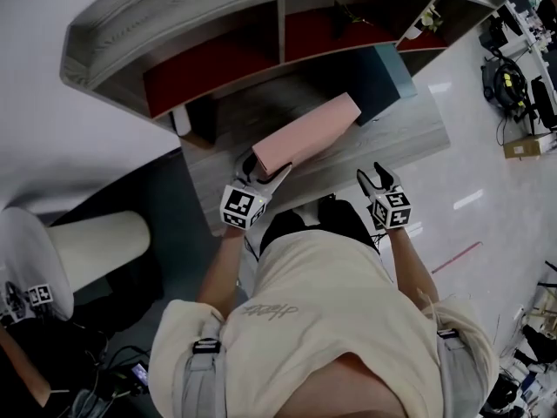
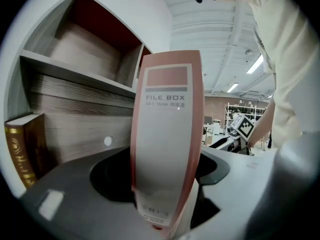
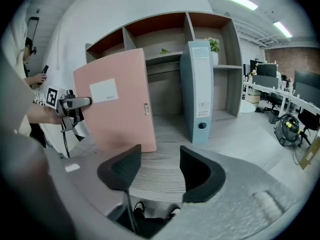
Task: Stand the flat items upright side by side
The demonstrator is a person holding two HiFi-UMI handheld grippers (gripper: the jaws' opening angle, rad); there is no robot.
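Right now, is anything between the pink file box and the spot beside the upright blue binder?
Nothing visible. Only bare desk lies between the pink file box, held at its end by the left hand-held gripper, and the blue binder standing upright further back.

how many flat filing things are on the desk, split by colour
pink file box: 1
blue-grey binder: 1
brown book: 1
total: 3
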